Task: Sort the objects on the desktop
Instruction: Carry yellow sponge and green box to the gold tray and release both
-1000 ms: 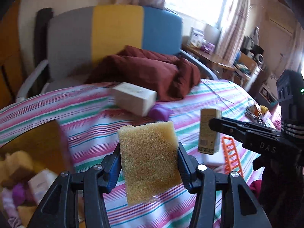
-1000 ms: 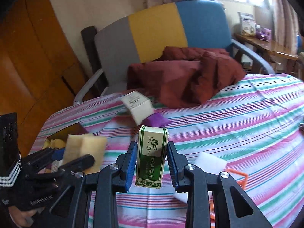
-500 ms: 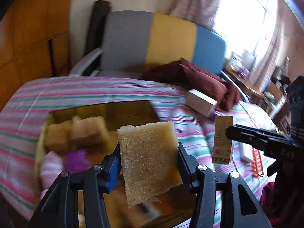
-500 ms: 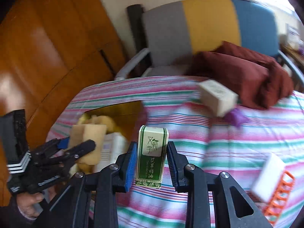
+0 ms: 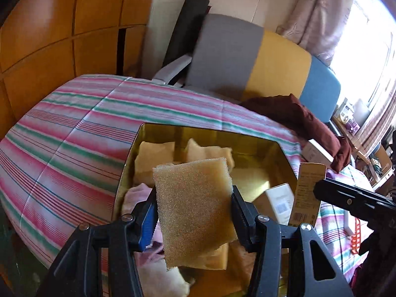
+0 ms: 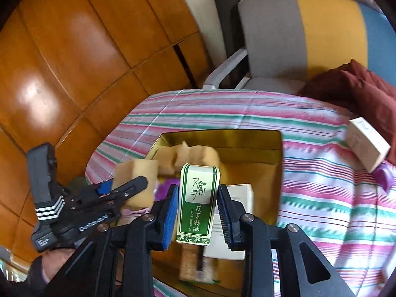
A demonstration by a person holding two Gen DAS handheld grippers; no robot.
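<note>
Gold-lined, the open tin box point(image 5: 259, 146) sits on the striped cloth point(image 5: 74, 148) near the worktop's left edge, and both your claws hang over it. Your left claw point(image 5: 193, 212) is clenched on a yellow sponge point(image 5: 195, 205), which tilts above the box's near left corner, over the sponges point(image 5: 153, 156) and pink cloth point(image 5: 138, 193) already inside. Your right claw point(image 6: 196, 212) grips a green-and-white essential-oil carton point(image 6: 198, 198) upright, above the box's near middle, with white cartons point(image 6: 241, 195) lying just beneath it. The far right part of the box floor point(image 6: 250, 168) shows bare. Beyond the box's right wall, striped cloth lies open up to a pale box point(image 6: 366, 148) and a purple item point(image 6: 383, 175) near the far edge by the maroon fabric point(image 6: 358, 91).
</note>
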